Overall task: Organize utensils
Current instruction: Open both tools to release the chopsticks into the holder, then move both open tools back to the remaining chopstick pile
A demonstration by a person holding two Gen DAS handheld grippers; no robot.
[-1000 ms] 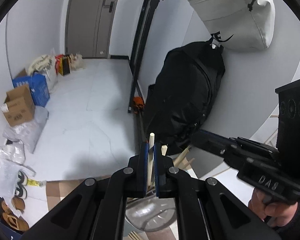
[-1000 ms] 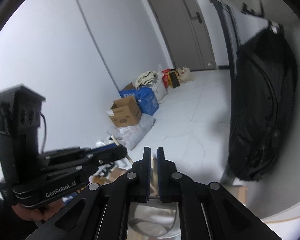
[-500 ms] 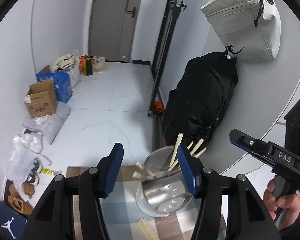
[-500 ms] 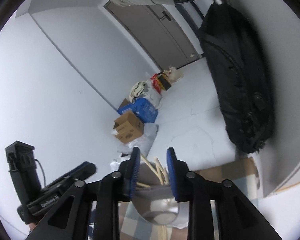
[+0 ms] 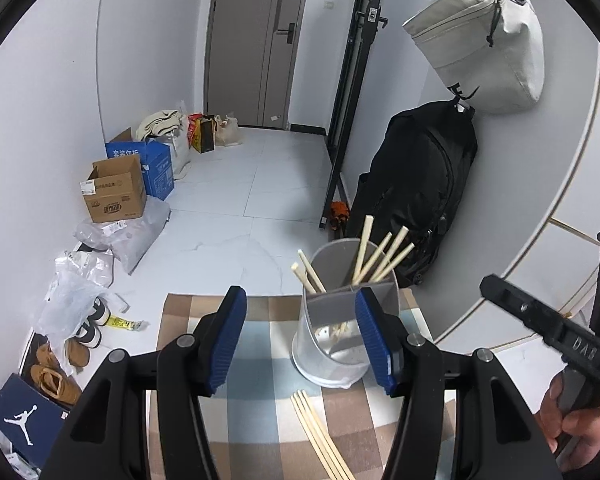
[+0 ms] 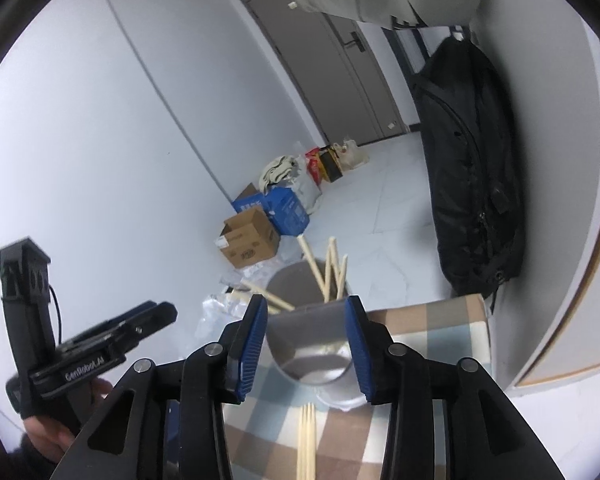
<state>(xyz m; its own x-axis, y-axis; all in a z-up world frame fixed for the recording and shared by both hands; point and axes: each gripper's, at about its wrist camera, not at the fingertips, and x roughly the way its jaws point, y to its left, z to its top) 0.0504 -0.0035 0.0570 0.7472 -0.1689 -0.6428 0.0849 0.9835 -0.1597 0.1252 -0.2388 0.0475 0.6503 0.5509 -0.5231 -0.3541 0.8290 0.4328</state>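
Black left gripper [image 5: 300,336] and right gripper [image 6: 306,344], blue ribbed pads, silver screws

Both cameras are riding on the grippers, looking forward and downward along their fingers from close above the checked cloth [image 5: 260,320]. They are sharing the metal cup [image 5: 332,344] [image 6: 312,344], loose chopsticks [image 5: 320,436] [image 6: 306,436], door and floor boxes.

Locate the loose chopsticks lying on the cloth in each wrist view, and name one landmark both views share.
Left wrist: loose chopsticks at bottom centre, slanting down to the right, just below the cup.
Right wrist: loose chopsticks at bottom centre, running almost straight down the frame, below the cup.
Shared landmark: the black backpack against the wall.
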